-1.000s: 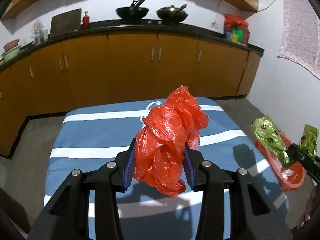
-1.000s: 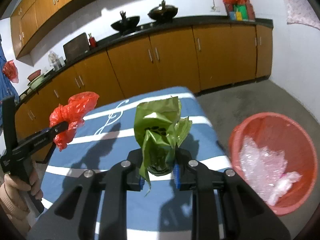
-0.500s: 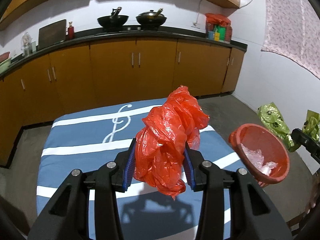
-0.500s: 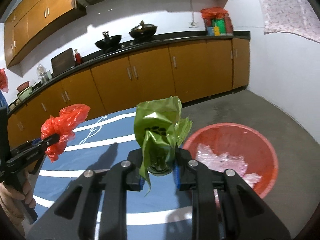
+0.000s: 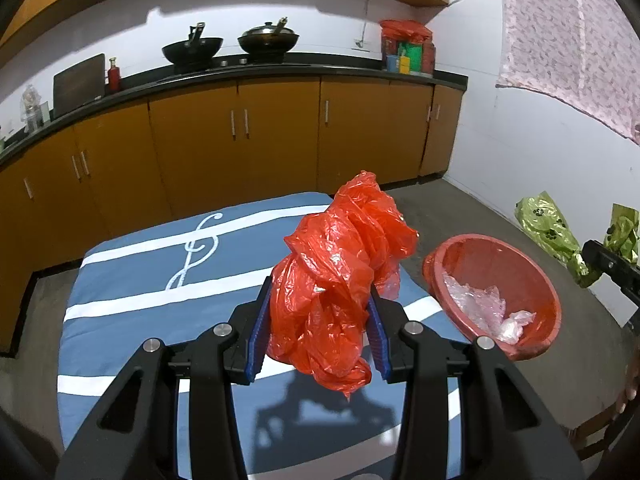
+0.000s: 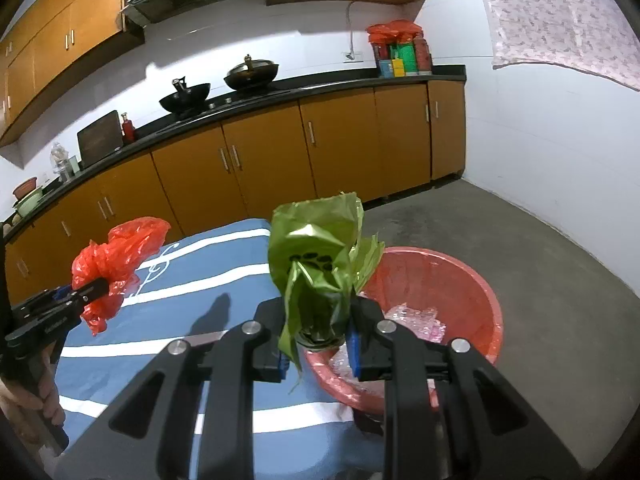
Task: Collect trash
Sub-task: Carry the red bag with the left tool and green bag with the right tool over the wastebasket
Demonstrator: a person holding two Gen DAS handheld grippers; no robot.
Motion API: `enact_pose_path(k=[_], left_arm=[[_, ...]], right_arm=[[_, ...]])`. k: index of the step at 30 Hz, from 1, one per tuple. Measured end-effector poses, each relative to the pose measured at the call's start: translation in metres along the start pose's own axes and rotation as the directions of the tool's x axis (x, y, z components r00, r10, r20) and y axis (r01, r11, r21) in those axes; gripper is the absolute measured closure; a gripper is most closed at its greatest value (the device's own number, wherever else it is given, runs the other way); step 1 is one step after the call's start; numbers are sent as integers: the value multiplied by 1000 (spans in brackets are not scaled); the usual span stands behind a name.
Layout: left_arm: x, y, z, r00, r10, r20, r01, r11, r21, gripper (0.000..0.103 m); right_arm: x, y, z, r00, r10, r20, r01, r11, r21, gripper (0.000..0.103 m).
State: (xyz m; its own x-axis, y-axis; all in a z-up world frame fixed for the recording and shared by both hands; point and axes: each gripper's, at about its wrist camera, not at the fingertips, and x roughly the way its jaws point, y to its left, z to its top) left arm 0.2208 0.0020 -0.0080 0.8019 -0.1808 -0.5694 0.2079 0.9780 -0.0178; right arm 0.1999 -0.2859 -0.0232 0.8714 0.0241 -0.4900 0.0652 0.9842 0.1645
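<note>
Behind everything, the long run of orange cabinets (image 5: 240,148) under the dark counter (image 5: 280,70) sits further left in your left wrist view than it did a second ago, and more of the white side wall now shows. The blue striped cloth surface (image 5: 132,280) has slid left too, while the red basin (image 5: 494,292), earlier half cut off at the right edge, is now whole beside it; in your right wrist view the basin (image 6: 440,280) has come from the far right to just behind the fingers.

Your left hand-held gripper (image 5: 318,332) is clamped on the crumpled red plastic bag (image 5: 340,264), held above the cloth, short of the basin. Your right hand-held gripper (image 6: 318,340) is clamped on the green plastic bag (image 6: 320,264) over the basin's near rim.

The clear plastic (image 5: 480,304) lying in the basin is too crumpled to identify. The green bag hides part of the basin's inside, and the black print on it is partly folded under. Your own hand (image 6: 38,396) is cut off at the left edge.
</note>
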Motion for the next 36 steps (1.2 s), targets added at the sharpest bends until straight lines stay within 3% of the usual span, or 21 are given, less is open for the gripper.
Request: enact_pose_path(k=[18, 36], left_arm=[[6, -45, -4, 997, -71, -16, 72, 997, 40, 60], [38, -107, -2, 981, -180, -73, 186, 979, 85, 60]], right_arm=[[-5, -26, -1, 998, -55, 1, 55, 998, 31, 81], [10, -71, 0, 992, -125, -20, 126, 989, 83, 81]])
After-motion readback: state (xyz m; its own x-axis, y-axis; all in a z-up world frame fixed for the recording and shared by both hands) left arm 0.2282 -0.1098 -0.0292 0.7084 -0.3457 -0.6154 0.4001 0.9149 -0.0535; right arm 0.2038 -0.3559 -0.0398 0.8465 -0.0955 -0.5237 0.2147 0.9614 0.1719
